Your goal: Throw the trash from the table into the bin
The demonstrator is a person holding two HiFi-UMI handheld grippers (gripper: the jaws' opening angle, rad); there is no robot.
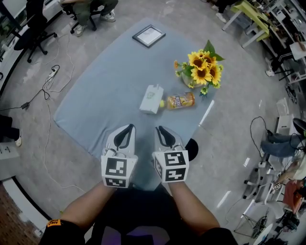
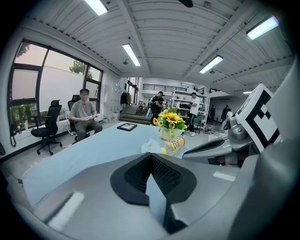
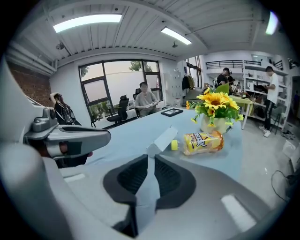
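Blue cloth on table (image 1: 91,110). Head view: carton (image 1: 152,99) and bottle (image 1: 180,101) lie side by side, twelve o'clock from left gripper (image 1: 128,128) and right gripper (image 1: 159,128). Left gripper view: closed, empty. Right gripper view: barely parted, empty. Both judged light, crushable; grip mid-body.

sunflower bouquet (image 1: 203,67) | picture frame (image 1: 148,36) | office chair (image 1: 33,33) | power strip (image 1: 53,72)

Open-plan lab: grey concrete floor (image 1: 229,143) with loose cables (image 1: 46,93), black office chairs (image 2: 47,126) by big dark-framed windows (image 2: 51,84). White ribbed ceiling (image 2: 178,42), strip lights (image 2: 131,55) on. Brick wall (image 3: 28,77) patch beside the windows, lime-green table (image 1: 251,14) in far corner.
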